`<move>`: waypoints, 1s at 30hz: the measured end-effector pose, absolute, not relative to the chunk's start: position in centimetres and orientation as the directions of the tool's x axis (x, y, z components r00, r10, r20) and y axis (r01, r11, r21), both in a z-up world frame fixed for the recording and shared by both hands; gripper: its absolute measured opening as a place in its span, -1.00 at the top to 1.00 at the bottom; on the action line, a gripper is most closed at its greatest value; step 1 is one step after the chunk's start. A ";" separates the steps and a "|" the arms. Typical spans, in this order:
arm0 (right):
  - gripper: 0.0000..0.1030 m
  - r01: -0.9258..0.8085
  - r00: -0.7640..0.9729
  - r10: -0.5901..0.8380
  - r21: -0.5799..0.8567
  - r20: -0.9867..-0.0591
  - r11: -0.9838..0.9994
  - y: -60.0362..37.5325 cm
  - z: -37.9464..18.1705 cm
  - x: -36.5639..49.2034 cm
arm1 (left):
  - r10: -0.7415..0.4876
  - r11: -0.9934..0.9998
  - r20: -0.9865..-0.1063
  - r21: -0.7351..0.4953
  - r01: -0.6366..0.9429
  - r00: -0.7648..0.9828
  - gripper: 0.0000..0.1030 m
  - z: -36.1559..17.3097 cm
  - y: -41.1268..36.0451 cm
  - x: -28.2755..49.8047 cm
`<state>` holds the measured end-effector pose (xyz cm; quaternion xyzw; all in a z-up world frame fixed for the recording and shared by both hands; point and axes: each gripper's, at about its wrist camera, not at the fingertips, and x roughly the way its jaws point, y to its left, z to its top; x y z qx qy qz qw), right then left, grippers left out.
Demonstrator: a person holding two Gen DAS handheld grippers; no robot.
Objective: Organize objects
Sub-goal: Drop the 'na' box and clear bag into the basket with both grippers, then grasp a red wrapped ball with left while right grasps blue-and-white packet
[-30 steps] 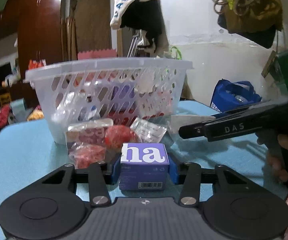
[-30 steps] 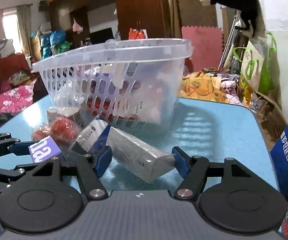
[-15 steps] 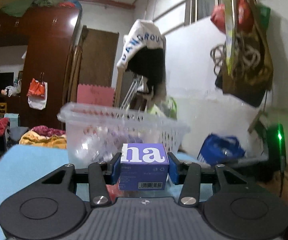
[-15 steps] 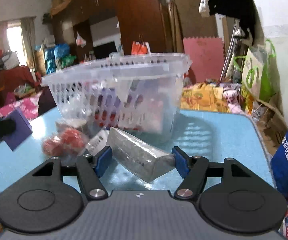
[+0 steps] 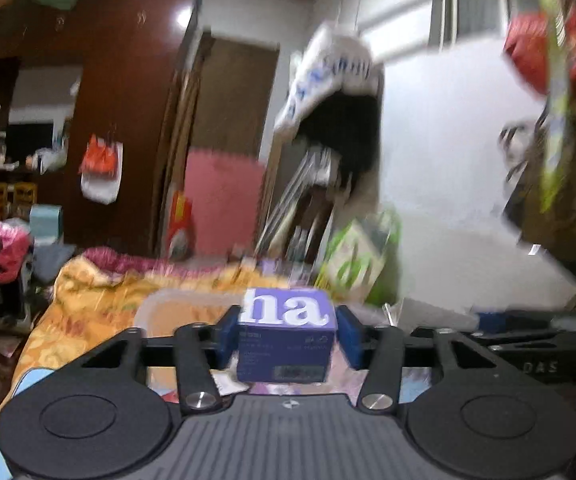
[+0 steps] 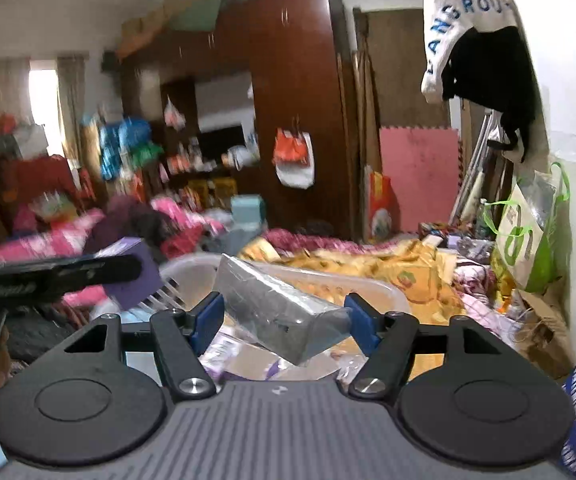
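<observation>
Hanging between our left gripper's (image 5: pixel 286 330) blue pads is the purple box (image 5: pixel 286 334) with the big white "ha" on top, and those jaws are opening right now: we see a sliver of gap on either side of the box, so the pads no longer press on it. Just below and beyond that gripper's fingertips sits the clear plastic basket (image 5: pixel 175 304), its rim under the box, with packets blurred inside. Over on our right gripper (image 6: pixel 283 314), the silver foil packet (image 6: pixel 275 306) lies tilted between the blue pads, one end angled up and away from the fingers, the nearer end dropping low; these jaws are opening too, the right pad looks just clear of the packet, and whether the left pad touches it we cannot tell. Directly under this gripper is the same basket (image 6: pixel 380 286), with purple and white packages lying in it. Off to the left of our right gripper we catch the other gripper's black finger with the purple box (image 6: pixel 135 270) behind it, above the basket's near side. Beyond both grippers spreads a yellow patterned cloth (image 6: pixel 388 262), then a dark wooden wardrobe (image 6: pixel 288 80) and a pink foam mat (image 6: pixel 418 176) against the far wall.
</observation>
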<state>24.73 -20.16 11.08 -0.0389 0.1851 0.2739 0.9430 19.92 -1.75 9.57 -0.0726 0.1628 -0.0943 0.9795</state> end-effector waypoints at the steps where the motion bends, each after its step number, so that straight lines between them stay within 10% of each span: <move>1: -0.71 -0.514 0.792 0.477 0.007 -0.381 0.858 -19.7 10.6 25.2 | -0.190 0.977 -0.338 -0.158 0.143 0.922 -0.46 9.2 -1.9 21.1; 10: -1.00 -0.608 0.735 0.582 0.042 -0.348 0.793 -23.0 7.1 17.6 | -0.189 0.980 -0.272 -0.115 0.164 0.943 -0.81 6.1 -0.4 13.1; 16: -0.98 -0.657 0.630 0.578 0.041 -0.519 0.753 -20.7 0.9 18.5 | -0.224 0.975 -0.464 -0.093 0.204 0.857 -0.82 -0.3 -1.3 12.8; 25: -0.18 -0.682 0.578 0.589 0.063 -0.565 0.729 -19.5 -1.6 19.5 | -0.228 0.972 -0.543 -0.077 0.223 0.808 -0.76 -2.5 -1.6 13.8; 30: -0.08 -0.681 0.591 0.594 0.058 -0.546 0.730 -20.0 -2.3 18.4 | -0.230 0.972 -0.583 -0.093 0.218 0.779 -0.21 -3.0 -1.6 14.2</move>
